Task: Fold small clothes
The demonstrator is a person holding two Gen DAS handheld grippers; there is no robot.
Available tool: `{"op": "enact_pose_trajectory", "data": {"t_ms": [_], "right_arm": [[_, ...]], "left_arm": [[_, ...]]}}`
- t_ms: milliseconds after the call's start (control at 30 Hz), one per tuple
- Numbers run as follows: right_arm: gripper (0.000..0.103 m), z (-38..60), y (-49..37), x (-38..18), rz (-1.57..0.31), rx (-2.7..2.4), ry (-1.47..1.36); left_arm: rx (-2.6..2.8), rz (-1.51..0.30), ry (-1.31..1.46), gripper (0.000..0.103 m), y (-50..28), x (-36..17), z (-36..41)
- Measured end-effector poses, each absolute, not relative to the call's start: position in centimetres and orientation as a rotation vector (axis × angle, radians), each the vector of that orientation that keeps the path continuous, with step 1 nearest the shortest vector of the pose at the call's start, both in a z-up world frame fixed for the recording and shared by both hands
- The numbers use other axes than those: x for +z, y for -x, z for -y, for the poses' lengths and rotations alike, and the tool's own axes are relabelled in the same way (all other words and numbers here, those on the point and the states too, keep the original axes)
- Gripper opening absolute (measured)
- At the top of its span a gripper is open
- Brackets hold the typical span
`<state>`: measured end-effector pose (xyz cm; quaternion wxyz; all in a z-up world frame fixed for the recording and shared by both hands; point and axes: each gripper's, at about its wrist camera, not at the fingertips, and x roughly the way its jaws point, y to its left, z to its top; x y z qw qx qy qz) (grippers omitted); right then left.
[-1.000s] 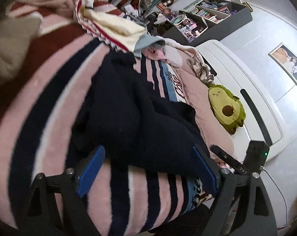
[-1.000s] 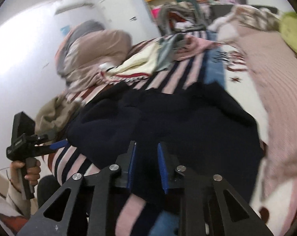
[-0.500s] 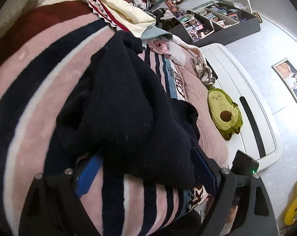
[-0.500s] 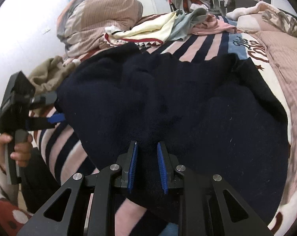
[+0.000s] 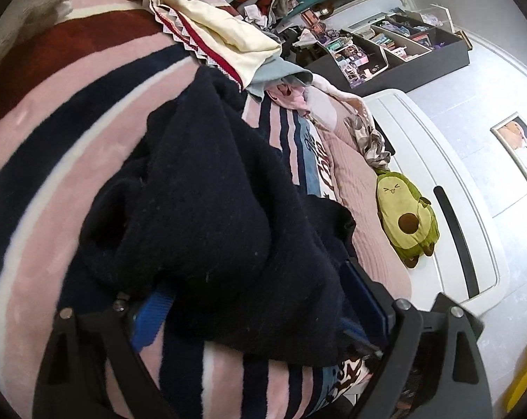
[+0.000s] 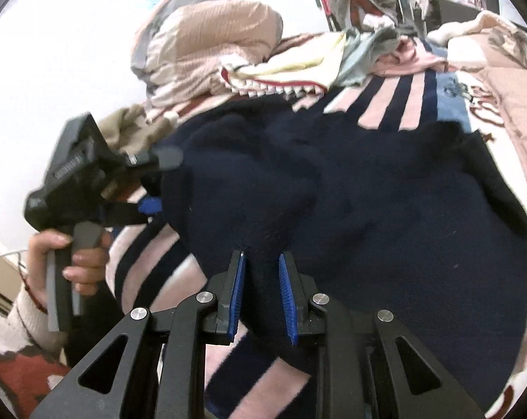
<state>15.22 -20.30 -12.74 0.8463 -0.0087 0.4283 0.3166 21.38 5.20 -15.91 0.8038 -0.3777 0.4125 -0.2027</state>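
Jaws half-buried under dark garment [image 5: 211,209]

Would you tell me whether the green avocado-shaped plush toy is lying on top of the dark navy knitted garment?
No, the green avocado-shaped plush toy lies off to the side by the white bed frame, apart from the dark navy knitted garment.

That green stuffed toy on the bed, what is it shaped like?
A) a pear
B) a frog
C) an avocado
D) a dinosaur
C: the green plush toy has a pale yellow-green belly with a round brown pit in its middle and a small drawn face above it, which makes it an avocado. It lies beside the pink quilt, near the white bed frame.
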Motion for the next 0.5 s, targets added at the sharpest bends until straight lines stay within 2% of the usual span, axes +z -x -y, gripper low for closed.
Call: {"op": "enact_pose_trajectory", "data": {"t_ms": [100, 167, 200, 267, 367, 500], "right_arm": [[0.016, 20.2, -15.3, -13.7, -0.925, 0.665, -0.003], [0.016, 20.2, -15.1, -13.8, -0.922, 0.662, -0.004], [0.016, 20.2, -15.1, -13.8, -0.921, 0.662, -0.002], [0.016, 20.2, -15.0, -13.8, -0.919, 0.66, -0.003], [0.016, 20.3, -15.1, -13.7, -0.917, 0.661, -0.005], [0.016, 20.5, -15.0, -13.7, -0.913, 0.66, -0.006]], "left_arm": [[-0.433, -0.872, 0.793, 0.082, -21.5, -15.5, -4.9], [-0.427, -0.862, 0.775, 0.068, -21.6, -15.2, -4.9], [-0.423, -0.858, 0.764, 0.065, -21.7, -15.1, -4.8], [-0.413, -0.848, 0.733, 0.047, -21.9, -14.7, -4.6], [-0.414, -0.837, 0.689, 0.039, -22.0, -14.2, -4.3], [-0.423, -0.807, 0.64, 0.036, -21.9, -13.4, -3.6]]}}
